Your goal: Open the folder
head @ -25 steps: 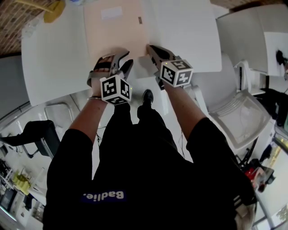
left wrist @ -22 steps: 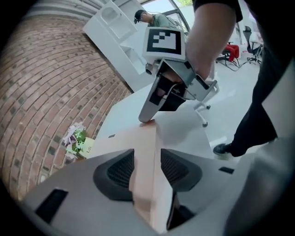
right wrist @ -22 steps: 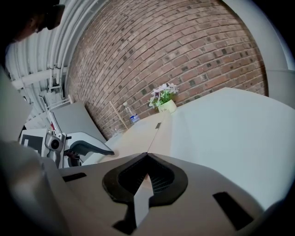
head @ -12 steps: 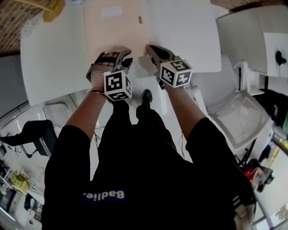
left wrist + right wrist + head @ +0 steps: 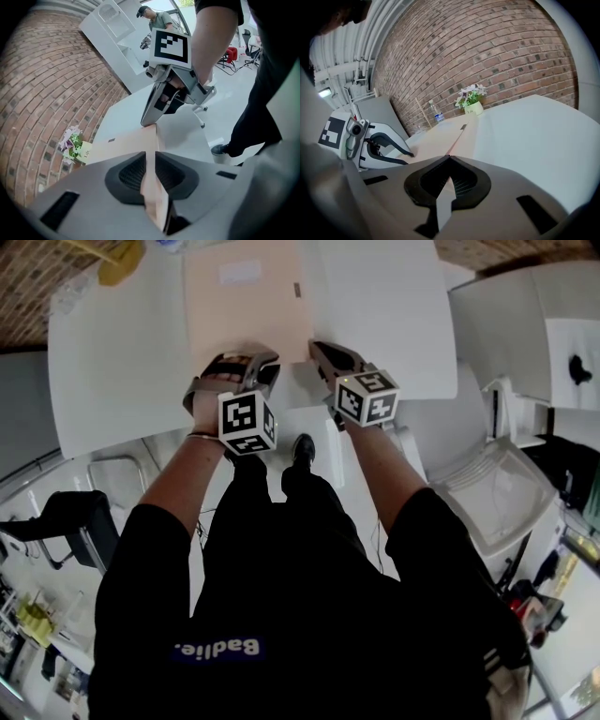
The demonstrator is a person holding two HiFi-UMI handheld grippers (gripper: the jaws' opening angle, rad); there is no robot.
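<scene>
Folder [image 5: 246, 306], peach-coloured and closed, lies flat on a white table [image 5: 112, 343]. Its length runs away from the person and its near edge stops just short of the table's front rim.

The left gripper [image 5: 255, 362], rolled so one jaw sits above the card and one below, has just been closing on that near edge. The left gripper view shows peach card sandwiched between the ribbed pads [image 5: 131, 173], so the bite looks made. Whether it has caught the top cover alone or more leaves cannot be told.

The right gripper [image 5: 317, 346] has its jaws drawn together, with only a thin pale sliver between them that cannot be identified. Its tip sits at the folder's near right corner, touching or just above it. That placement reads as a hold-down, pinning the lower part so the folder does not slide or rise whole when the left hand lifts. Which edge is the hinge is not clear from these views. A small dark tab [image 5: 297, 289] marks the right edge further up.

Bare table lies open on both sides of the folder, wider on the right, so a cover swung either way should land on clear surface. The far left corner is more crowded, with a pot of flowers [image 5: 472, 104] and a water bottle [image 5: 436, 114] standing near the brick wall [image 5: 487, 51], beside the folder's far end. The two grippers are near each other but apart, and the front rim sits close behind them, leaving little room to pull back.
</scene>
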